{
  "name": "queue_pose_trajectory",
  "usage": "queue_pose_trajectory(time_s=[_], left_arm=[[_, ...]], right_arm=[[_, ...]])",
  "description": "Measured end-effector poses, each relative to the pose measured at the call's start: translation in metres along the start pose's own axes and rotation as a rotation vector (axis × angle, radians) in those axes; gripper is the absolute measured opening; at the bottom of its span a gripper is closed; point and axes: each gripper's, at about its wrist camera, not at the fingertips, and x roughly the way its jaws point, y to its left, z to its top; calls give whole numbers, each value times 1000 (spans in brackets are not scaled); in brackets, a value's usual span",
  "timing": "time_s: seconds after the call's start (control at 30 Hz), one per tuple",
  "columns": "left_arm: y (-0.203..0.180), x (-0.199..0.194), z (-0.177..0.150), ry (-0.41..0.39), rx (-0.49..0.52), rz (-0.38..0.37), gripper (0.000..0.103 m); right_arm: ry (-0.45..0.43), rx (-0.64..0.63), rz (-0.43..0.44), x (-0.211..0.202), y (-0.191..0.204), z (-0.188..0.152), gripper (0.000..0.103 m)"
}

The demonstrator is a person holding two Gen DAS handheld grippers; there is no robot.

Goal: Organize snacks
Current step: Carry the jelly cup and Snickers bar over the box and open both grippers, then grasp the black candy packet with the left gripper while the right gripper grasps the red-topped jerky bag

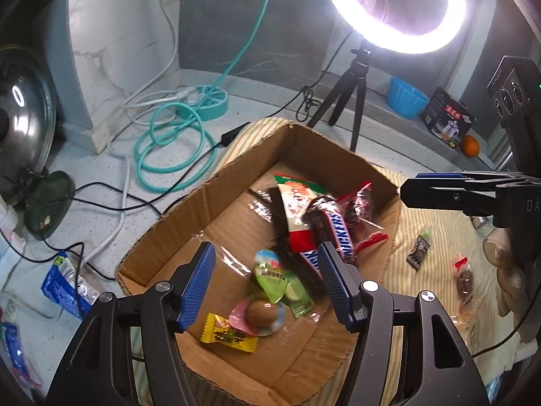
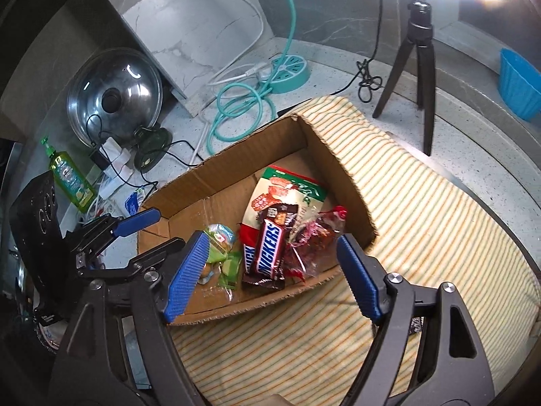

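An open cardboard box (image 1: pixel 189 203) (image 2: pixel 216 176) rests on a striped cloth (image 1: pixel 436 230) (image 2: pixel 422 220). Inside lie a Snickers bar (image 1: pixel 334 230) (image 2: pixel 268 248), a green-and-red packet (image 1: pixel 297 203) (image 2: pixel 287 189), a red clear-wrapped sweet (image 1: pixel 358 209) (image 2: pixel 318 240), a green candy (image 1: pixel 268 275) (image 2: pixel 219 237), a yellow candy (image 1: pixel 226 333) and a brown ball (image 1: pixel 260 313). My left gripper (image 1: pixel 263 264) (image 2: pixel 145 218) hangs open over the box's near end, holding nothing. My right gripper (image 2: pixel 272 247) (image 1: pixel 416 186) is open above the Snickers. A dark small packet (image 1: pixel 418 252) and a red-topped sweet (image 1: pixel 464 279) lie on the cloth.
A ring light (image 1: pixel 392 34) on a black tripod (image 1: pixel 358 81) (image 2: pixel 419 44) stands behind the box. Teal hose (image 1: pixel 169 142), cables and a pot lid (image 1: pixel 27 115) (image 2: pixel 115 98) crowd the left counter. A blue bowl (image 1: pixel 405 98) and an orange (image 1: pixel 470 145) sit far right.
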Motion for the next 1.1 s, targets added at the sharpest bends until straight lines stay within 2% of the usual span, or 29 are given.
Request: queue_pose_trajectory(time_s=[0.37, 0.63, 0.87, 1.1], left_arm=[[-38, -6, 4, -20, 50, -79, 62], [-75, 1, 4, -1, 113, -151, 62], [-103, 13, 0, 26, 157, -208, 60], [-132, 28, -7, 73, 211, -262, 54]], right_arm=[[-80, 84, -73, -62, -48, -23, 80], [-114, 184, -142, -107, -93, -61, 80], [-105, 281, -187, -132, -134, -103, 80], [-64, 366, -190, -133, -160, -146, 80]])
